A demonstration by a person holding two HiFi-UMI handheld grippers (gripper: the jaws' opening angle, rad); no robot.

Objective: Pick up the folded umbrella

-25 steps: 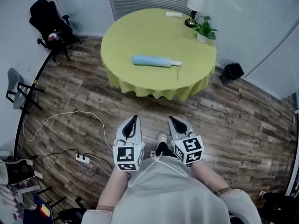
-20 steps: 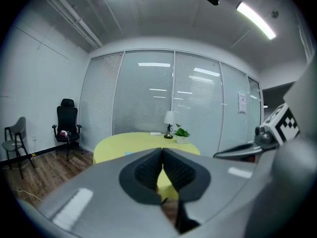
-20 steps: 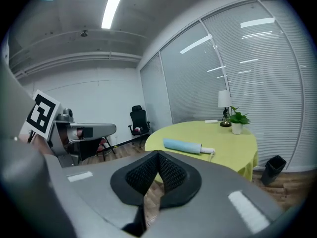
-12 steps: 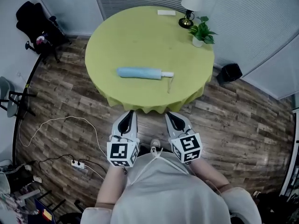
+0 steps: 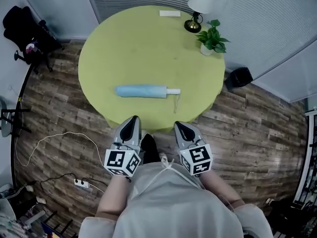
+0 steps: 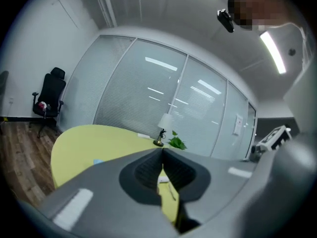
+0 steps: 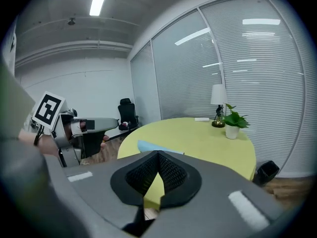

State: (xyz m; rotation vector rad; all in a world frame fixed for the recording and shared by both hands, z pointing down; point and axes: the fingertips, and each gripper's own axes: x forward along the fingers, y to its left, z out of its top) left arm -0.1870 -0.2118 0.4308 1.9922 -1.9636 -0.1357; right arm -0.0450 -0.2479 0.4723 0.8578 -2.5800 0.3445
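Observation:
The folded umbrella (image 5: 142,90), light blue with a white handle (image 5: 173,91) and a thin strap, lies flat near the front of the round yellow-green table (image 5: 143,48). Both grippers hover at the table's near edge, short of the umbrella and apart from it. My left gripper (image 5: 134,118) is shut and holds nothing; its tips (image 6: 162,150) point over the tabletop, where a blue bit of the umbrella (image 6: 97,161) shows. My right gripper (image 5: 177,125) is also shut and empty. Past its tips (image 7: 158,153) the umbrella (image 7: 148,146) lies just ahead.
A table lamp (image 5: 199,0), a potted plant (image 5: 211,37) and a small white object (image 5: 170,13) stand at the table's far side. A black bin (image 5: 238,77) sits on the wood floor at right, an office chair (image 5: 26,31) at far left. A power strip (image 5: 81,184) with cables lies lower left.
The person has walked up to the table; both grippers moved forward from over the floor to the table's near edge, still shut. The umbrella has not moved on the table.

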